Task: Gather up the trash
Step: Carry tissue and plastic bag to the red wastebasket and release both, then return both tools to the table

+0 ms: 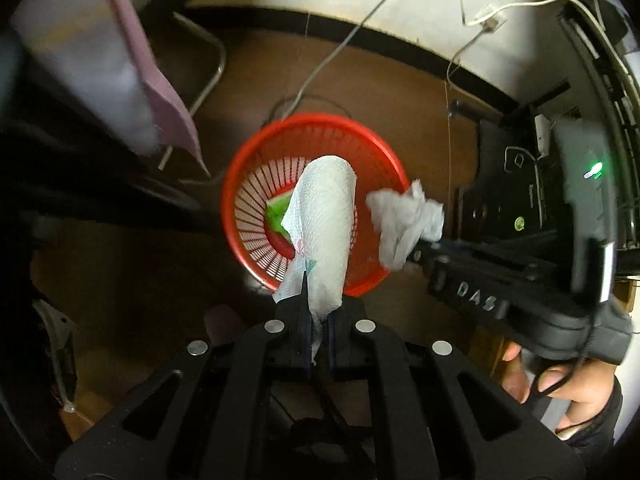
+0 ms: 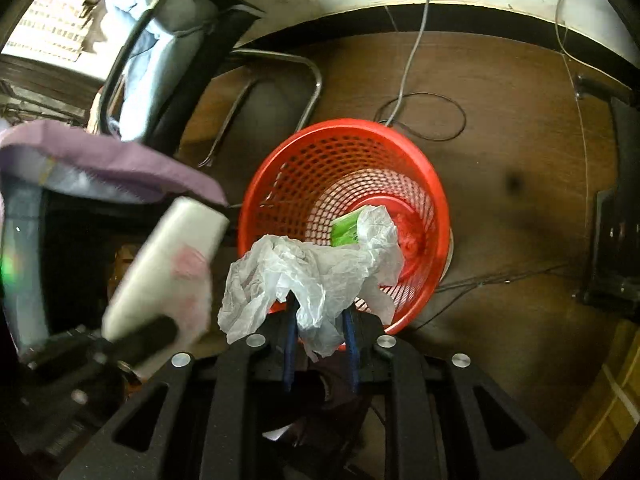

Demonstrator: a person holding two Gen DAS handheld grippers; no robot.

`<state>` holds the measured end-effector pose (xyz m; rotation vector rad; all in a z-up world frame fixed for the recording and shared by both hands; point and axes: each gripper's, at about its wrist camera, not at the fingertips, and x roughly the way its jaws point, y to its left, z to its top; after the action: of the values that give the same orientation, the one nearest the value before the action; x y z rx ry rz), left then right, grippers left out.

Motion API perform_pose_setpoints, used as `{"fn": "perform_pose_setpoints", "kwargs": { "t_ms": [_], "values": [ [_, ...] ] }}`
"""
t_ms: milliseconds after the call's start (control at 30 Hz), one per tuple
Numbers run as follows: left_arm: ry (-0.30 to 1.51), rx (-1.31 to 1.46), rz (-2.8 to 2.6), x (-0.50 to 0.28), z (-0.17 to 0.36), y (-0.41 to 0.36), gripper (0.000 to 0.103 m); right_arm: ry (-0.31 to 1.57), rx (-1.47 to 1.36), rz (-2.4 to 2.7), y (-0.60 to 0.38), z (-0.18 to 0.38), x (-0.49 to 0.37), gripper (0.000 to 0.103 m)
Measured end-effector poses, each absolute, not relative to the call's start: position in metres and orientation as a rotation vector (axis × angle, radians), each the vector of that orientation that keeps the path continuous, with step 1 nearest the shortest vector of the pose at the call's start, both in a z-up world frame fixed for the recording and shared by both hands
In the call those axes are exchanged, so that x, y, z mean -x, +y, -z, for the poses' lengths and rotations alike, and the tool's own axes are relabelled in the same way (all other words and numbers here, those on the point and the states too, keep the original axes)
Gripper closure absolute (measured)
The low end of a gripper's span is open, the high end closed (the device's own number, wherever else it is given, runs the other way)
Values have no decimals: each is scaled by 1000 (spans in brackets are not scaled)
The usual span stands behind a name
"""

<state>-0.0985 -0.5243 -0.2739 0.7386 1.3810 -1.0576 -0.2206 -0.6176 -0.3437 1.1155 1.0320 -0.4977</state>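
A red mesh basket (image 1: pixel 240 184) (image 2: pixel 340 132) stands on the brown floor with a green wrapper (image 1: pixel 278 216) (image 2: pixel 346 230) at its bottom. My left gripper (image 1: pixel 316 304) (image 2: pixel 152 336) is shut on a rolled white paper towel (image 1: pixel 324 220) (image 2: pixel 168 264) that hangs over the basket's near rim. My right gripper (image 2: pixel 320 312) (image 1: pixel 416 248) is shut on a crumpled white tissue (image 2: pixel 312 268) (image 1: pixel 404 216), held above the basket's edge. A person's hand (image 1: pixel 560 384) grips the right tool's handle.
Cables (image 2: pixel 420 116) loop on the floor behind the basket. A metal chair frame (image 2: pixel 312 80) and a purple cloth (image 2: pixel 120 160) are at the left. Black equipment (image 1: pixel 516 184) stands at the right beside the white wall (image 1: pixel 420 8).
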Motion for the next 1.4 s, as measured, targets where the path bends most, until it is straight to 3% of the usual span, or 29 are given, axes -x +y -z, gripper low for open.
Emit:
{"fn": "perform_pose_setpoints", "kwargs": {
  "t_ms": [167,233,300,333,367,400,900,1400],
  "values": [
    [1436,-751,1033,97,300,-537,92,1023,-1146,512,-627,349,211,77],
    [1452,-749,1028,95,307,-541,92,1022,-1149,518,-629,351,207,68],
    [1467,-750,1019,97,312,-541,79,1009,-1159,529,-632,350,210,55],
    [1466,-751,1012,96,313,-541,61,998,-1159,540,-634,348,212,51],
    [1457,-745,1008,96,310,-540,51,991,-1158,542,-636,347,212,51],
    [1446,-733,1007,95,308,-537,48,991,-1157,539,-636,346,213,51],
    [1412,-638,1023,92,255,-510,41,929,-1084,574,-635,294,227,47],
    [1119,-541,970,94,116,-407,31,819,-802,581,-575,159,206,35]
  ]
}}
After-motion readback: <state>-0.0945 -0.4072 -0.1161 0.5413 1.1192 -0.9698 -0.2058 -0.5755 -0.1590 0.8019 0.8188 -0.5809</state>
